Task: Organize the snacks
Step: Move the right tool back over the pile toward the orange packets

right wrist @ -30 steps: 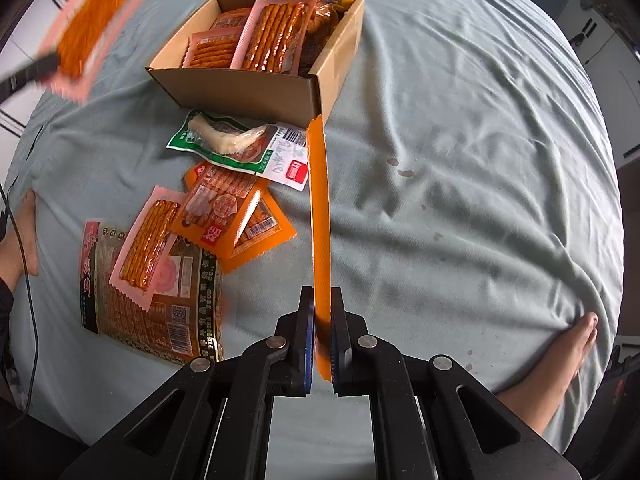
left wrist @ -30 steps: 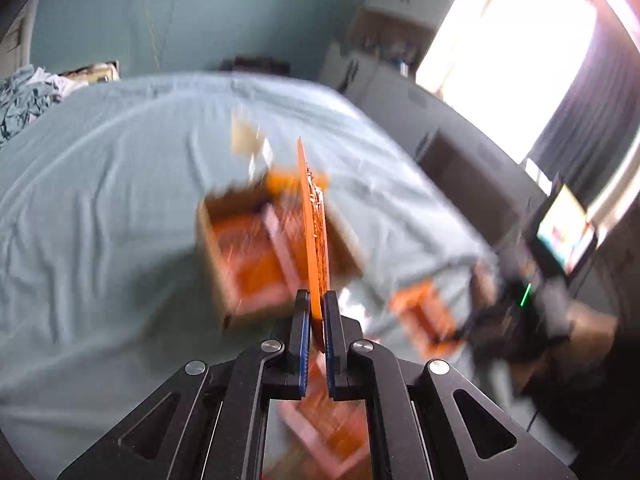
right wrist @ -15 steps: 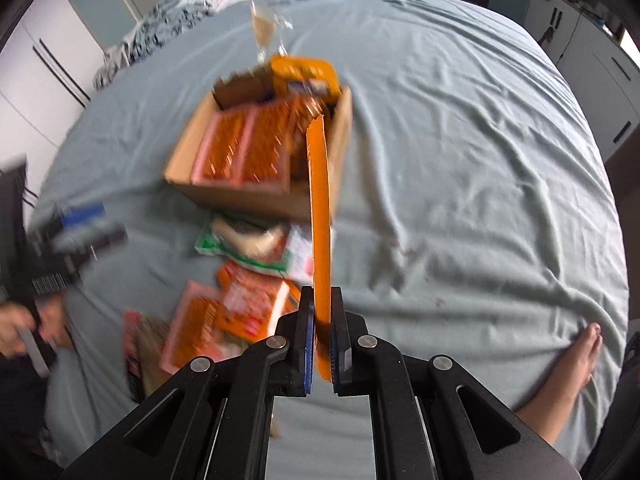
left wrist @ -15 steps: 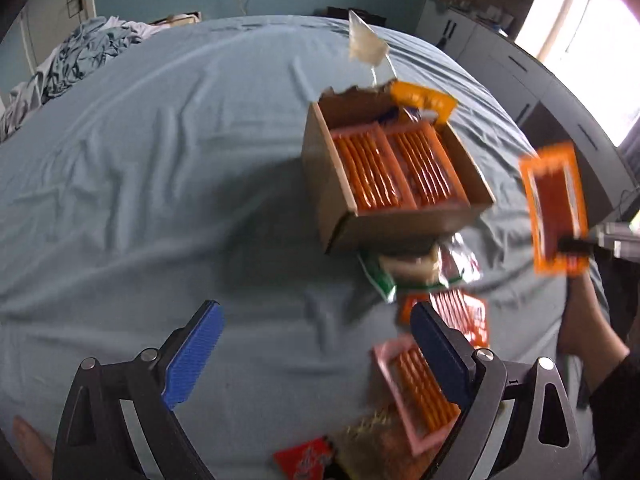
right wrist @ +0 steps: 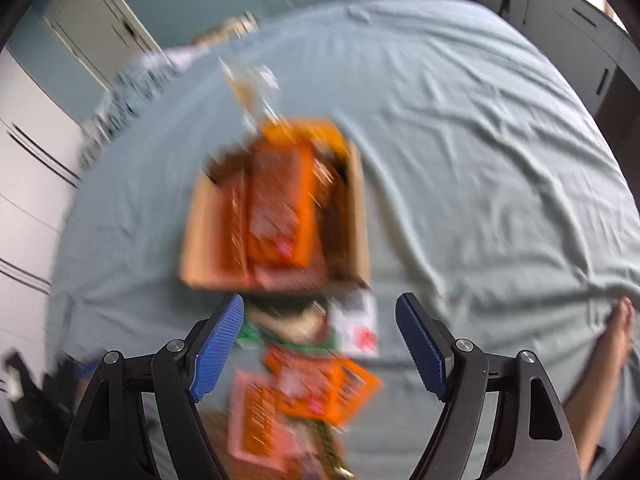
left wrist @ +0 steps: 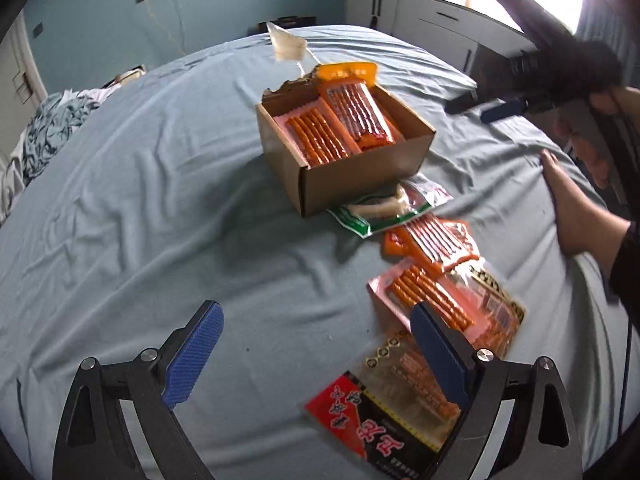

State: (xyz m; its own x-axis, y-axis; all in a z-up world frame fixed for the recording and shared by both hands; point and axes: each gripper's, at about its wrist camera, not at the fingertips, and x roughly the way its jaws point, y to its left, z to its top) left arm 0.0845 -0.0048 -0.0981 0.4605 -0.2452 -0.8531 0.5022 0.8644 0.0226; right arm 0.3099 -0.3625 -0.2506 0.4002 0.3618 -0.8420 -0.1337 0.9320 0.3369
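A cardboard box [left wrist: 360,172] on the blue sheet holds a pink stick packet [left wrist: 316,136] and a red-orange one [left wrist: 356,112]. Loose in front lie a green-white packet [left wrist: 384,208], an orange packet [left wrist: 436,240], a pink packet [left wrist: 424,296] and a large black-red pack [left wrist: 400,400]. My left gripper [left wrist: 316,316] is open and empty, low over the sheet, its right finger above the pink packet. My right gripper [right wrist: 320,304] hangs above the box [right wrist: 192,240], jaws opening with nothing between them. An orange packet [right wrist: 280,208] lies blurred on top in the box.
A crumpled clear bag [left wrist: 286,42] sits behind the box. Bunched clothes [left wrist: 52,132] lie at the bed's left edge. White cabinets [left wrist: 432,20] stand beyond the bed. A person's bare foot [right wrist: 616,332] rests on the sheet at the right.
Both grippers were shut on snack packets and have let go. The left one opened and dropped toward the loose packets. The right one rose over the box and its orange packet fell in.
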